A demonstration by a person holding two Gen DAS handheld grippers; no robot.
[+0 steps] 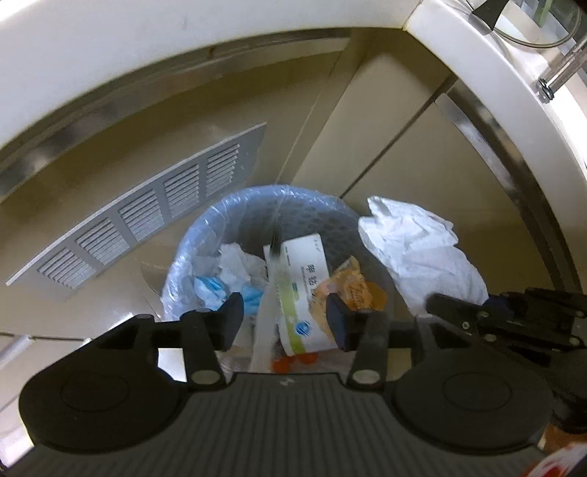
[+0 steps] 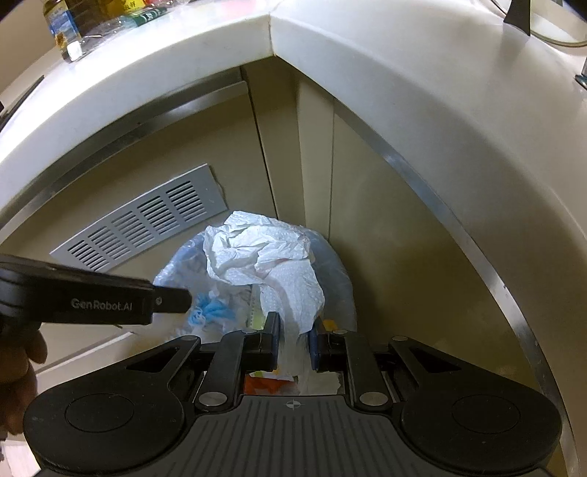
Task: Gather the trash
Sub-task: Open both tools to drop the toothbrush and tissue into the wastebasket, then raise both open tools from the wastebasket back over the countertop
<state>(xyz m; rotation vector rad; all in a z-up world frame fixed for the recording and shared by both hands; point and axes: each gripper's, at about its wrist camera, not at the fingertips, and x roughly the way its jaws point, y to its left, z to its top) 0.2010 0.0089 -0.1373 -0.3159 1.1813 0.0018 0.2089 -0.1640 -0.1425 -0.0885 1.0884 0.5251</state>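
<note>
Your left gripper (image 1: 284,323) hangs over the bin (image 1: 190,235) with its fingers spread wide and nothing between them; through the gap you look straight down at the trash inside. Your right gripper (image 2: 293,343) is clamped on a crumpled paper towel (image 2: 268,264), fingers pinching its lower tail while the bulk fans out toward twelve o'clock, above the bin (image 2: 341,279). Only the left wrist view lets you read the bin's contents: a white box with a green stripe (image 1: 301,290) lying at the centre, an orange wrapper (image 1: 352,290) at its three o'clock, a blue scrap (image 1: 212,293) and some white tissue (image 1: 238,264) at its nine o'clock, and orange bits near the bottom edge of the opening. That view also shows the paper towel (image 1: 414,253) from the side, at three o'clock of the bin and above its rim, with the right gripper (image 1: 513,315) reaching in from the right edge. In the right wrist view the towel covers most of the bin, so you see only the blue scrap (image 2: 209,312) at eight o'clock of the towel. This view alone shows the left gripper's body (image 2: 91,297) coming in from nine o'clock, your hand (image 2: 18,370) behind it, and bottles (image 2: 69,29) on the counter (image 2: 330,55) at eleven o'clock. Both views show the vent grille (image 1: 146,209) on the cabinet at ten o'clock of the bin.
</note>
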